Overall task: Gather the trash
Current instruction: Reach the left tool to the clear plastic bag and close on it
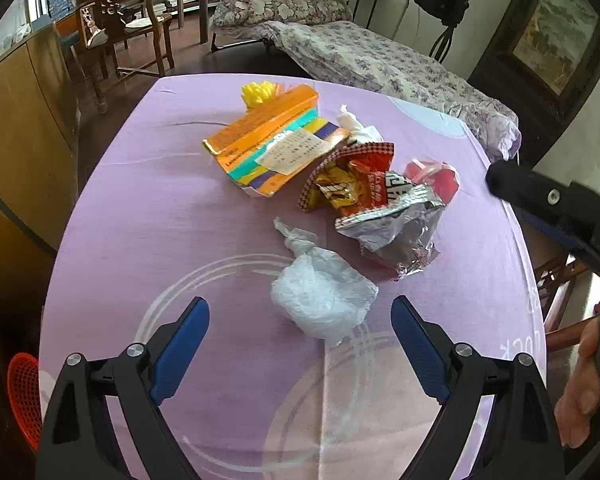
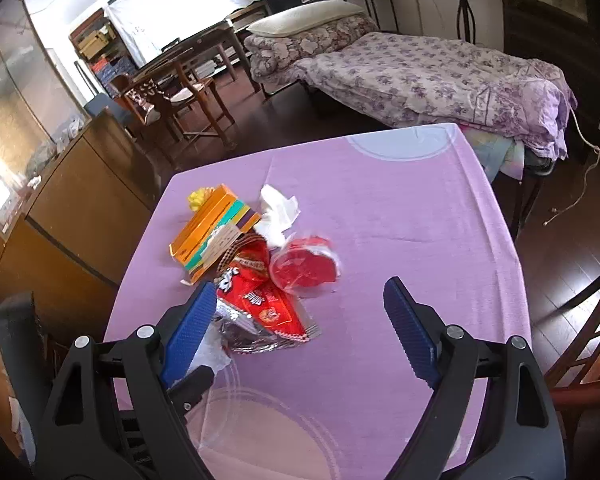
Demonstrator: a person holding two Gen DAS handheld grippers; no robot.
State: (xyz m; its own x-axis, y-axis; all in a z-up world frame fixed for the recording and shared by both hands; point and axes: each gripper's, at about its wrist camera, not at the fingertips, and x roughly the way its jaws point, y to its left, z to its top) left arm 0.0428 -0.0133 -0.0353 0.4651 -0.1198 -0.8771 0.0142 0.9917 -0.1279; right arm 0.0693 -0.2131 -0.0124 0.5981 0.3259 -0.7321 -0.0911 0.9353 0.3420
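1. Hovering over the lilac tablecloth, left gripper spread wide and empty, blue pads either side of the crumpled clear plastic bag without touching it.
2. Held just as wide and empty, right gripper, with the red snack wrapper just past its left pad and no contact visible.
3. Lying in one loose heap near the middle of the table: orange box, white tissue, foil-lined wrapper, red lidded cup, plastic bag nearest.
4. Likely feather-light and limp, that bag; apt to slide on cloth and collapse under the pads. Best taken low across the bunched middle, or at the knotted twist on its far side.
5. Probably crackly and slick, the foil wrapper; better pinched on a folded edge than on a flat face.
6. Seemingly stiff but dented, the box; short sides look the safer hold.
7. Soft and compressible, the tissue; any pinch should do.
8. Possibly brittle, the cup's thin plastic; gentle closing advised.
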